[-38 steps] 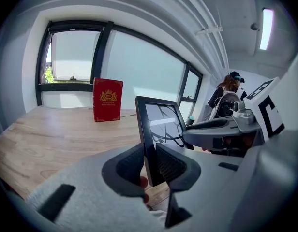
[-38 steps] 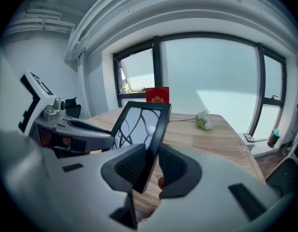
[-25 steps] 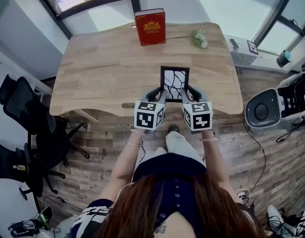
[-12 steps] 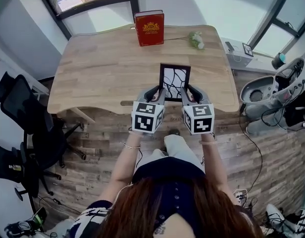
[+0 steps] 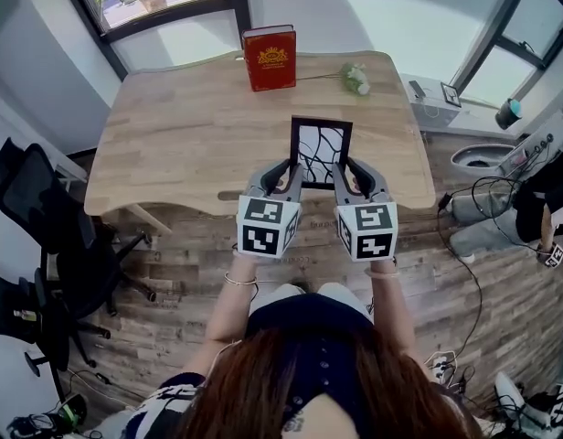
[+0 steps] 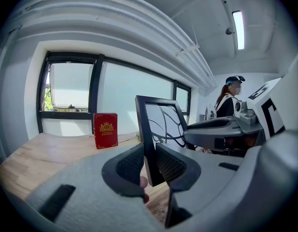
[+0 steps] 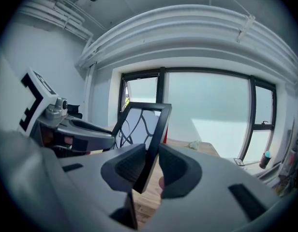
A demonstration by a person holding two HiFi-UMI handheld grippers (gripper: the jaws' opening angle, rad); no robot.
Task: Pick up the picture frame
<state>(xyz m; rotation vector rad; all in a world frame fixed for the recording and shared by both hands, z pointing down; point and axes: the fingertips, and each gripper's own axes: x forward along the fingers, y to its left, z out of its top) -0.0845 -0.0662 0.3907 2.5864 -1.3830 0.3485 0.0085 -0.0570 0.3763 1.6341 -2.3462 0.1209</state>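
**Head view.** My left gripper [image 5: 283, 174] and my right gripper [image 5: 353, 174] hold the picture frame [image 5: 321, 151] between them. Each grips one side edge near a lower corner. The frame is upright, with a black rim around a white panel crossed by dark branching lines. It hangs above the near half of the wooden table [image 5: 172, 144]. The marker cubes [image 5: 262, 226] sit nearest to me, over the table's near edge and the plank floor [image 5: 172, 273].

**Left gripper view.** My jaws are partly closed. Their ribbed pads [image 6: 129, 164] press on the frame's left edge, one on its front and one on its back. The frame's lower corner shows just below the pads with the table top behind it, so the frame is clear of the wood.

**Right gripper view.** My jaws are likewise partly closed, and their pads [image 7: 175, 167] clamp the frame's right edge from both faces. The frame leans to the right in this view, and its lower corner is free above the table.

**Surroundings.** A red book [image 5: 270, 58] stands upright at the table's far edge, well apart from the frame. A sprig of pale flowers [image 5: 355, 78] lies to its right. A black office chair [image 5: 35, 208] stands to the left of the table. In the left gripper view, a person [image 6: 229, 98] wearing a cap appears beyond the right gripper.
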